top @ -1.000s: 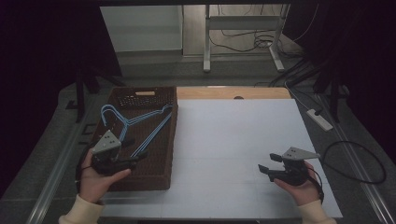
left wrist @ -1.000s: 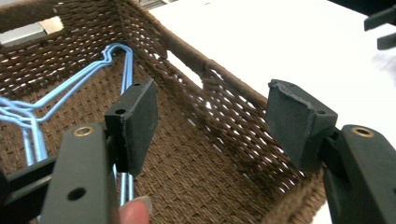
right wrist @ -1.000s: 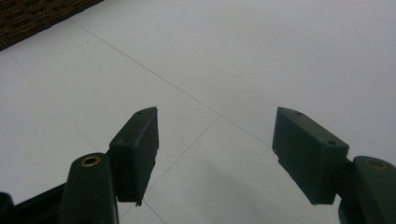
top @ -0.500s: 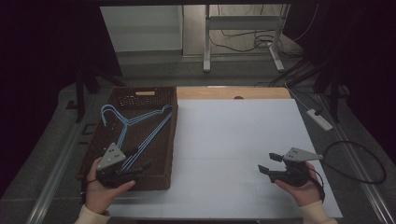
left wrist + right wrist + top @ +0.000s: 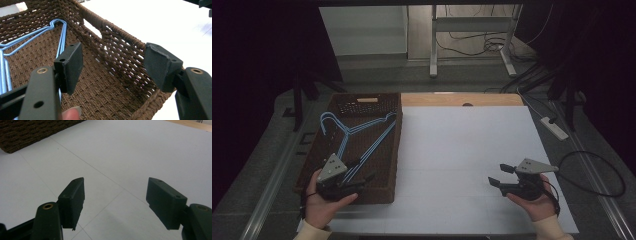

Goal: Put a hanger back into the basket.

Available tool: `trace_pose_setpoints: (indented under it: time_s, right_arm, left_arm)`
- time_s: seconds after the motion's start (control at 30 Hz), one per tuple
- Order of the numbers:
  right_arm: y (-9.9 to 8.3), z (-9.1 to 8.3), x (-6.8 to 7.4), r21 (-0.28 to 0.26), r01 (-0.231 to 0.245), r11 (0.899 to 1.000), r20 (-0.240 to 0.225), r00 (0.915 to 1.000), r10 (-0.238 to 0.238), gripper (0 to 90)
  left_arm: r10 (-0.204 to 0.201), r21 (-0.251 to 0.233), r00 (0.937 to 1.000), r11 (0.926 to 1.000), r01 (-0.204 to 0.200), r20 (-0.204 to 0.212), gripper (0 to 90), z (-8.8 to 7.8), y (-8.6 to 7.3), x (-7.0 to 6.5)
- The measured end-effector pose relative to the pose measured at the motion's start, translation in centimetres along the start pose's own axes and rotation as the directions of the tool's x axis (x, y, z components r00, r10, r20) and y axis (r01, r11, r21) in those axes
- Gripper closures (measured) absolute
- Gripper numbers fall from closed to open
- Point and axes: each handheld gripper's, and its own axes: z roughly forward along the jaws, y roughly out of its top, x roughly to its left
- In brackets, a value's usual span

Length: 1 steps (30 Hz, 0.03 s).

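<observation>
Two grippers appear, one in each hand; we see the left gripper (image 5: 362, 180) held low over the near end of the woven basket (image 5: 393, 150), its jaws spread wide with nothing between them, pointing along the basket's right wall; the right gripper (image 5: 501, 175) rests well apart over the white tabletop (image 5: 462, 145), jaws likewise wide and empty; we note the blue wire hangers (image 5: 357, 137) lying flat inside the basket, thin, pale and stacked, just beside the left jaw.
</observation>
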Motion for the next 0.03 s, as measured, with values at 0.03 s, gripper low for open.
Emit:
trace_pose_setpoints:
  time_s: [0.03]
  right_arm:
    - [0.00,0.01,0.00,0.000,0.000,1.000,0.000,1.0000,0.000,31.9]
  left_arm:
    - [0.000,0.000,1.0000,1.0000,0.000,-0.001,32.2,0.01,-0.01,-0.01]
